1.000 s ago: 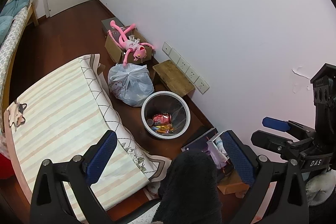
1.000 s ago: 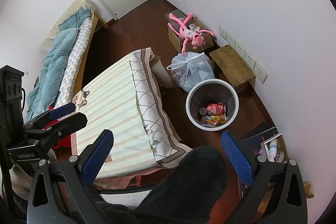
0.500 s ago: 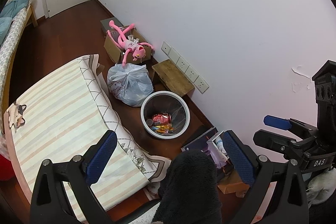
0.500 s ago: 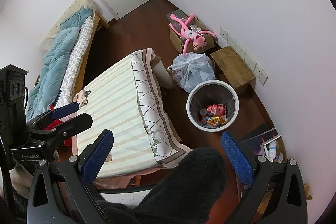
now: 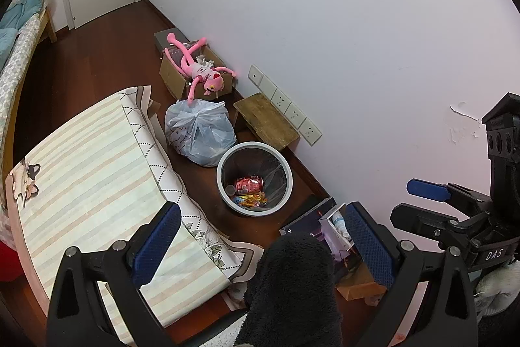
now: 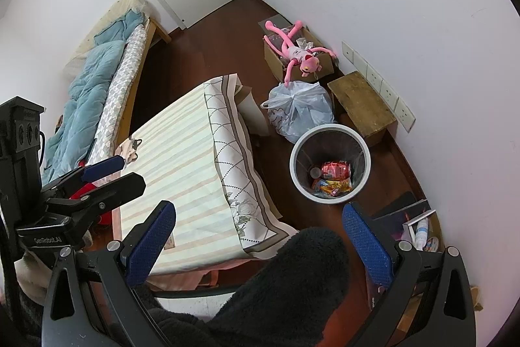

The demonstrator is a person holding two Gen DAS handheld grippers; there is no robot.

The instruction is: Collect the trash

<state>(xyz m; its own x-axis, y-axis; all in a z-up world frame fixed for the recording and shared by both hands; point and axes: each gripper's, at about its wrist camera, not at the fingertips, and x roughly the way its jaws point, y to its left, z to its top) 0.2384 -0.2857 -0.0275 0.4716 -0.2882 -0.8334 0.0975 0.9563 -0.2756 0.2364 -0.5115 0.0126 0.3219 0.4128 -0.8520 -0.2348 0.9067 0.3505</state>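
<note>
A white-rimmed trash bin (image 5: 220, 181) (image 6: 294, 166) stands on the dark wood floor near the wall. Inside it lie a red can (image 5: 248, 184) (image 6: 334, 168) and bright wrappers (image 5: 252, 200) (image 6: 331, 186). My left gripper (image 5: 261, 238) (image 6: 117, 174) hangs high above the floor, open and holding nothing. My right gripper (image 6: 260, 244) (image 5: 419, 204) is beside it at the same height, open and holding nothing too. A black fleecy part of the person (image 5: 292, 282) (image 6: 286, 282) fills the bottom of both views.
A table under a striped cloth (image 5: 81, 168) (image 6: 182, 158) stands left of the bin. A tied plastic bag (image 5: 198, 132) (image 6: 299, 109), a wooden stool (image 5: 266, 126) (image 6: 360, 103) and a cardboard box with a pink plush (image 5: 198, 73) (image 6: 299, 52) line the wall. A bed (image 6: 97, 80) lies far left.
Almost nothing differs. Both grippers stay open with only a slight drift of the views.
</note>
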